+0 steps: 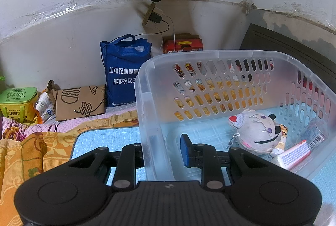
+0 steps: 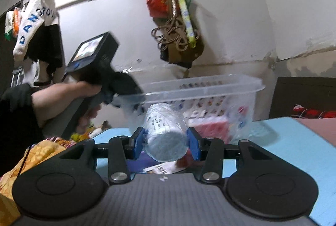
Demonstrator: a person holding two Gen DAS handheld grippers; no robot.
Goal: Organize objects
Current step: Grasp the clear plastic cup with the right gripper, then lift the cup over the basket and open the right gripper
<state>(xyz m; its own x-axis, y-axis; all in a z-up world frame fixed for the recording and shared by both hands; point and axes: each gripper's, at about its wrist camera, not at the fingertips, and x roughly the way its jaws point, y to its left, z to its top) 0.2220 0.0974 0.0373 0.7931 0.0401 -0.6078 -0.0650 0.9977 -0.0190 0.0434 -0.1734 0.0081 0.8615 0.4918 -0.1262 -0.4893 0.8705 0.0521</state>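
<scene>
Left tongs (image 1: 162,150) clamp the clear basket's (image 1: 220,56) near-left wall; right tongs (image 2: 166,143) grip a wrapped tissue roll (image 2: 166,133) above the blue counter (image 2: 294,142).

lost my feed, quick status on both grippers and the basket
Left gripper shut on clear basket wall. Right gripper shut on wrapped white roll. Plush toy already inside. Nothing blocking.

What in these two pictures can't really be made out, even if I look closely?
- Left claw, left wrist view: its left finger is behind the cloudy basket wall.
- Things under the plush toy, same view: it covers them, and their print is too small to read.
- Wrapped roll in the right claw, right wrist view: label blurred.
- Basket contents, right wrist view: smeared by blur.
</scene>
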